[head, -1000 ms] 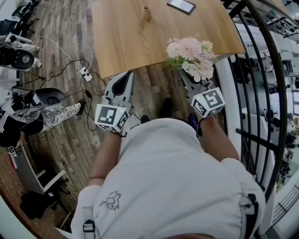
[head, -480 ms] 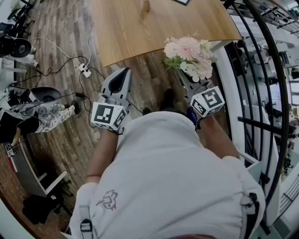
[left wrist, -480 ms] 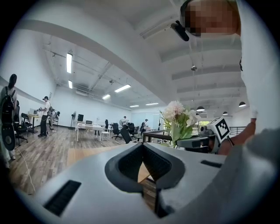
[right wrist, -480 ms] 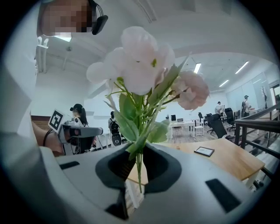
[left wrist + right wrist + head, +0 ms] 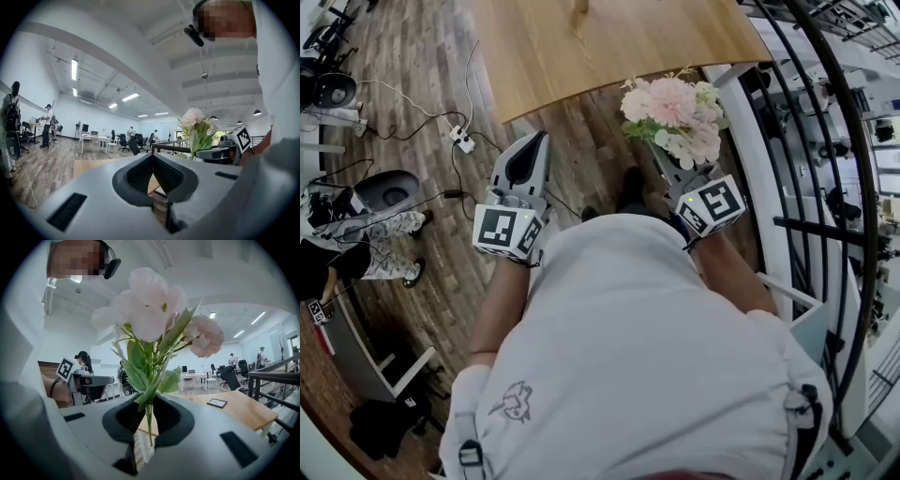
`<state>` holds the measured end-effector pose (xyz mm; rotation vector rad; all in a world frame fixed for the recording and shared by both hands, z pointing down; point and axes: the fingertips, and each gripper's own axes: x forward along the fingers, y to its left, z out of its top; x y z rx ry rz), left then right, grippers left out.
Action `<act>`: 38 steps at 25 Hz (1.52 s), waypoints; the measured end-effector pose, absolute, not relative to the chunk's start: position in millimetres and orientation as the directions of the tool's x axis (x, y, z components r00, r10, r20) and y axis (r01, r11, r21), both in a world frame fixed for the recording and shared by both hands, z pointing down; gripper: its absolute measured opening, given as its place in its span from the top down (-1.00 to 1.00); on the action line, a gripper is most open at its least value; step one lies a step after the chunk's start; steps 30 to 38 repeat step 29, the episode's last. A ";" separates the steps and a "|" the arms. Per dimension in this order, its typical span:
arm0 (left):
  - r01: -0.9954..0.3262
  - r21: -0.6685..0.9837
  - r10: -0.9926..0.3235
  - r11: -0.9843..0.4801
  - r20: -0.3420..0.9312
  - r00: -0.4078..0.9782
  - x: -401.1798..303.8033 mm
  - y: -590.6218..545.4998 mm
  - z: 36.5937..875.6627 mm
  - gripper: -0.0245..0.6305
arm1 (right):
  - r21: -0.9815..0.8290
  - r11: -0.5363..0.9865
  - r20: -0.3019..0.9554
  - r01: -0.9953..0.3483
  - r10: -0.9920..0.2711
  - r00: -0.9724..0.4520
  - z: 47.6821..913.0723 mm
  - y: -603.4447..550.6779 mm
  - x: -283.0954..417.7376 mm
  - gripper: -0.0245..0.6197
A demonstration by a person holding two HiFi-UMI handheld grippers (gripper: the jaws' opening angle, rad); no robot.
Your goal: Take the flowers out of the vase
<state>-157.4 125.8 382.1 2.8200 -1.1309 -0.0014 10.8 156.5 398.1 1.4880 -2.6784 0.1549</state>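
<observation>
No words or numbers can be read. The left cube (image 5: 508, 232) and the right cube (image 5: 712, 204) bear only black-and-white square patterns. The shirt (image 5: 628, 356) has a small line-drawn emblem (image 5: 510, 403). The print on a white tag (image 5: 316, 309) at the far left is too small to make out.

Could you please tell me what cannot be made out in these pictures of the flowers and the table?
Right gripper view: the grey right claw hides the lower stem ends of the pink-and-white flower bunch.
Head view: the top edge cuts off the light wooden table; whatever stands farther back is out of frame.
Right gripper view: the dark flat device on the table is too small to identify.
</observation>
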 end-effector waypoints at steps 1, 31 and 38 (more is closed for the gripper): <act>-0.689 0.095 -0.690 -0.718 0.032 0.724 -159.1 129.1 381.1 0.91 | -0.046 0.523 0.115 -0.851 -0.844 -0.524 397.4 162.1 10.4 0.76; -0.713 0.113 -0.715 -0.692 0.026 0.698 -138.5 118.8 388.2 0.91 | -0.068 0.533 0.119 -0.843 -0.835 -0.538 401.4 150.8 34.2 0.76; -0.713 0.113 -0.715 -0.692 0.026 0.698 -138.5 118.8 388.2 0.91 | -0.068 0.533 0.119 -0.843 -0.835 -0.538 401.4 150.8 34.2 0.76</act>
